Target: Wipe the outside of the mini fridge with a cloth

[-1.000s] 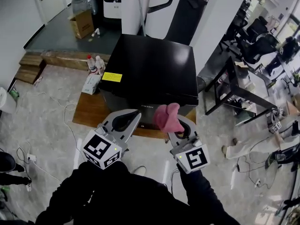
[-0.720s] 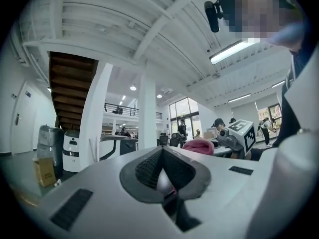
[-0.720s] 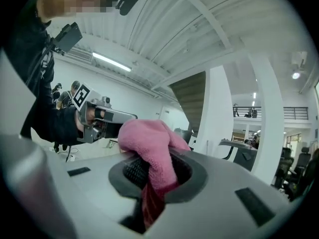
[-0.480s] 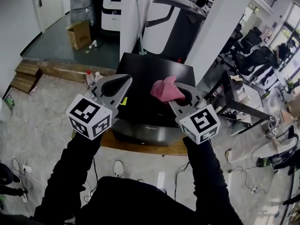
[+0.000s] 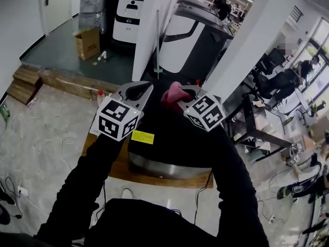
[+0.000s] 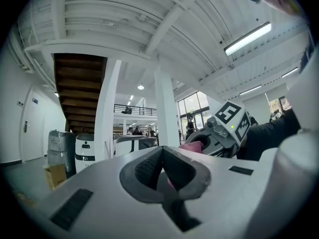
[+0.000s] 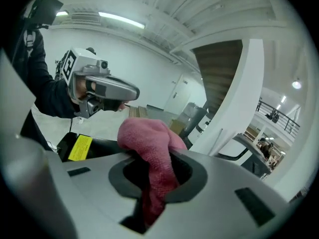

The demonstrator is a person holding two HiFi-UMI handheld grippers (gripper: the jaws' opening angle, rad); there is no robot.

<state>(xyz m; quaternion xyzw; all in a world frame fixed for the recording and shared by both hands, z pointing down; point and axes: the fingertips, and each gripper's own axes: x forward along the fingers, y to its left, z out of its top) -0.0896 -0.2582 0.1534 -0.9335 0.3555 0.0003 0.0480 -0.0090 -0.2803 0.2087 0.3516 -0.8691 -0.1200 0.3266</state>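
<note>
The black mini fridge stands on a low wooden board, mostly hidden under my arms; a yellow label shows on its top. My right gripper is shut on a pink cloth that bulges out of its jaws. My left gripper is held up beside it, shut and holding nothing. Both are raised above the fridge's far part. In the left gripper view the right gripper shows at the right with the cloth.
A white column and a large dark machine stand behind the fridge. A cardboard box sits far left, wooden steps at left, a black table frame and office chairs at right. Cables lie on the floor.
Both grippers have risen from the fridge's front edge to above its far part, and have drawn closer together. The cloth stayed in the right gripper. The head view tilted up.
</note>
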